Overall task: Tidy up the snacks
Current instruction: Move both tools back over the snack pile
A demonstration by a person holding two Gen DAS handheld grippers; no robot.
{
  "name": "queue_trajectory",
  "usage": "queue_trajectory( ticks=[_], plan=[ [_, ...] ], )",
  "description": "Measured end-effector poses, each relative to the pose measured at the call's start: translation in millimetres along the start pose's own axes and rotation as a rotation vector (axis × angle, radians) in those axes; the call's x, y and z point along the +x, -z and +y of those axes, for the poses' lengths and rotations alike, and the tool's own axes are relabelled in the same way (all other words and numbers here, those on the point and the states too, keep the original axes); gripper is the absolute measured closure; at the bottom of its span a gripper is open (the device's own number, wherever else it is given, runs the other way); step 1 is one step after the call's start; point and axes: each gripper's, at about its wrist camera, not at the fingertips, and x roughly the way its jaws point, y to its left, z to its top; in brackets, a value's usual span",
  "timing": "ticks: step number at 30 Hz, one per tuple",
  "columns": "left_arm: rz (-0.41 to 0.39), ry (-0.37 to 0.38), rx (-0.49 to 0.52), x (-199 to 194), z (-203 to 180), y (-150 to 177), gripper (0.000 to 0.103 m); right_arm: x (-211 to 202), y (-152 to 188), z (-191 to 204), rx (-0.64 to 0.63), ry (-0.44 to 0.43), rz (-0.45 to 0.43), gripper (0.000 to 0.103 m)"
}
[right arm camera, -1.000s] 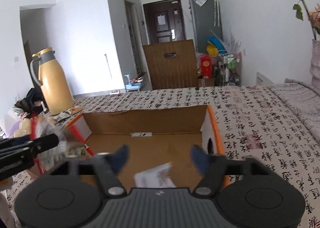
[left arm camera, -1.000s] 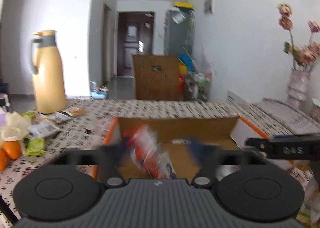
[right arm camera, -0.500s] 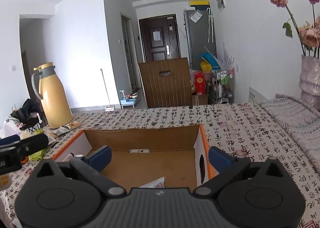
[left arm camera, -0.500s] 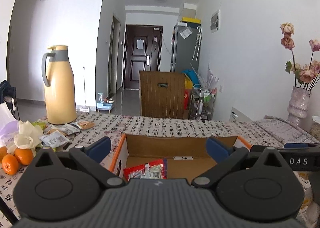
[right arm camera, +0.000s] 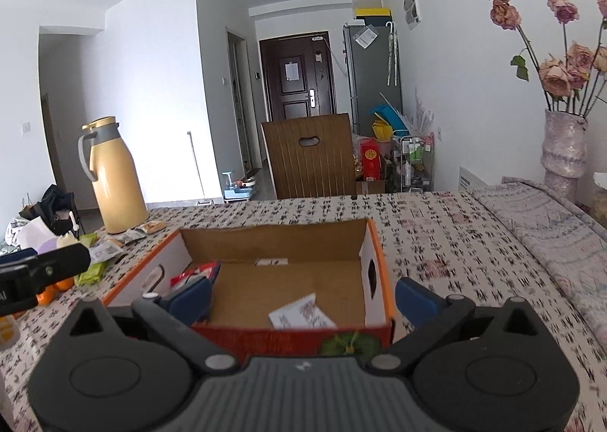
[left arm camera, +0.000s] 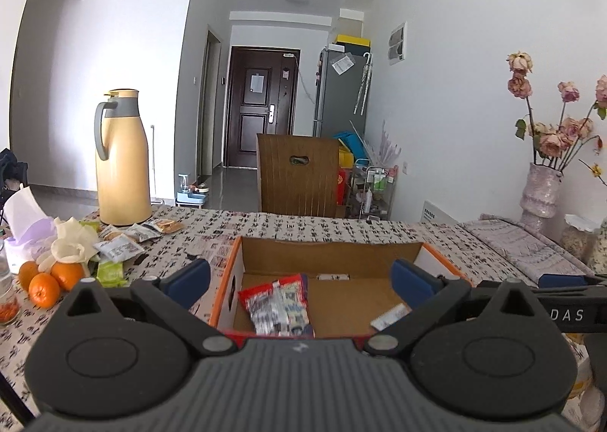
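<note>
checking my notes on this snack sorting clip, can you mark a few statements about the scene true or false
1. Both grippers are open and empty. True: left gripper, right gripper.
2. The cardboard box is empty. False: a red snack packet and a white packet lie inside.
3. The oranges are in the box. False: they sit on the table, left of it.
4. The yellow thermos stands upright. True.

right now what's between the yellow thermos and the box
Loose snack packets lie on the tablecloth between thermos and cardboard box, clearest in the left wrist view.
</note>
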Motion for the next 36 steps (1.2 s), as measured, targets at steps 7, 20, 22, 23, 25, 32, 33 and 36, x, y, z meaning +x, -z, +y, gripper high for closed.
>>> queue_trajectory(
  ticks=[7, 20, 22, 23, 25, 32, 33, 36],
  plan=[
    [0.023, 0.0, 0.003, -31.6, 5.2, 18.1, 0.0, -33.4, 25.1, 4.5, 0.003, 0.01, 0.02, 0.0],
    [0.148, -0.019, 0.012, -46.1, 14.4, 64.9, 0.0, -63.6, 78.9, 6.8, 0.0, 0.025, 0.087, 0.0],
    [0.169, -0.022, 0.011, -47.0, 17.2, 73.9, 0.0, -64.7, 87.7, 6.2, -0.001, 0.031, 0.102, 0.0],
    [0.179, -0.023, 0.009, -47.8, 19.1, 78.0, 0.0, -64.6, 90.5, 5.4, 0.001, 0.032, 0.11, 0.0],
    [0.194, -0.03, 0.006, -49.9, 22.5, 84.4, 0.0, -64.9, 97.7, 4.8, 0.004, 0.034, 0.126, 0.0],
    [0.241, -0.034, -0.014, -53.9, 30.4, 101.9, 0.0, -68.6, 125.3, 13.1, -0.022, 0.028, 0.156, 0.002],
    [0.247, -0.033, -0.014, -53.7, 30.2, 103.3, 0.0, -68.0, 128.4, 13.7, -0.025, 0.028, 0.16, 0.004],
    [0.254, -0.028, -0.012, -55.3, 29.4, 105.6, 0.0, -67.1, 134.0, 16.2, -0.027, 0.024, 0.168, 0.023]
  ],
)
